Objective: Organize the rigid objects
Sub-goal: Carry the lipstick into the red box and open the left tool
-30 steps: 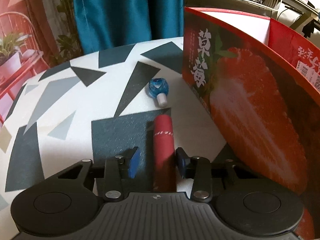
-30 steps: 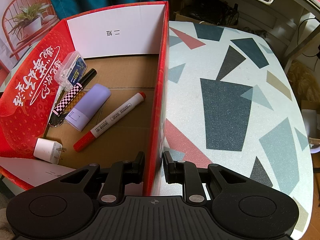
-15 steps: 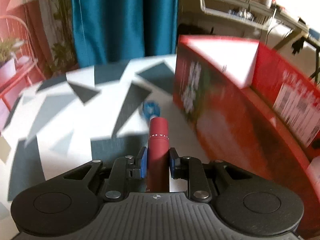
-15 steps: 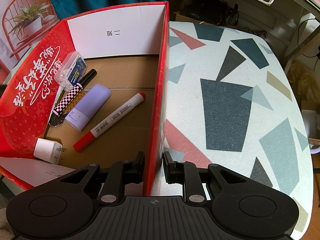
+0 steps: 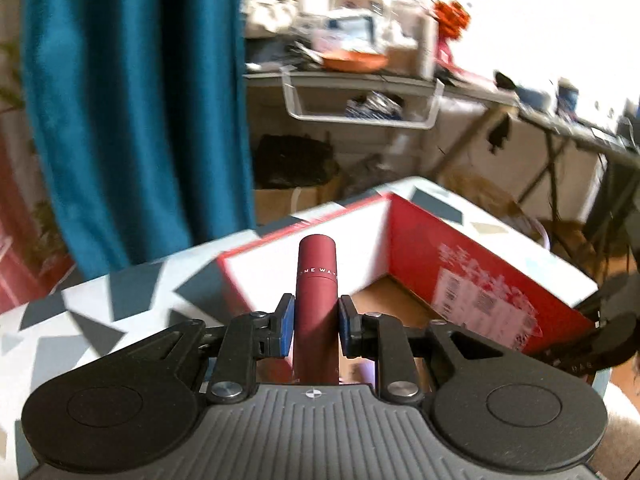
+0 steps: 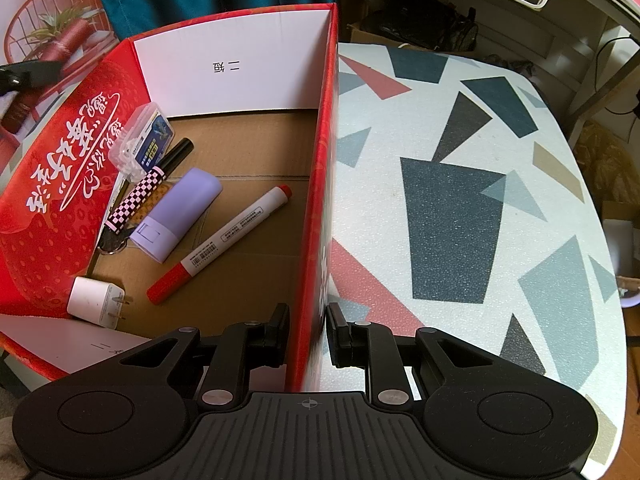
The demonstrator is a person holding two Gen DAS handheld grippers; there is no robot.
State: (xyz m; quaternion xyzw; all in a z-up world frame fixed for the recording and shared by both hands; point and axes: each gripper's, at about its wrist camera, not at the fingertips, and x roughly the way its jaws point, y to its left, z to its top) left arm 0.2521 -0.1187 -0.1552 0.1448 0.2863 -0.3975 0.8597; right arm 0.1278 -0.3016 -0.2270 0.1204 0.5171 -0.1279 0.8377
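Now the left claw (image 5: 316, 322) is lifted well above the patterned worktop (image 5: 120, 304), whereas a second ago it sat low on the surface with its blue pads apart around the dark red cylindrical tube (image 5: 317, 304). Those pads are closed tight against the tube's sides, and the tube points forward over the near wall of the open red cardboard box with strawberry print (image 5: 460, 272). The small blue bottle that lay ahead of the tube earlier is out of that view. In the right wrist view the tube (image 6: 64, 42) shows beyond the box's left wall (image 6: 60, 184), blurred, so how high it hangs is hard to judge.

The right claw (image 6: 308, 330) has not shifted: its black fingers straddle the box's right wall, one inside and one outside, close to the cardboard, though I cannot tell whether they actually press it. Inside the box lie a red-capped white marker (image 6: 222, 242), a lilac rounded case (image 6: 178, 212), a black-and-white checkered pen (image 6: 150, 186), a clear plastic case with a blue label (image 6: 142, 140) and a white plug adapter (image 6: 96, 300), all where they were before.
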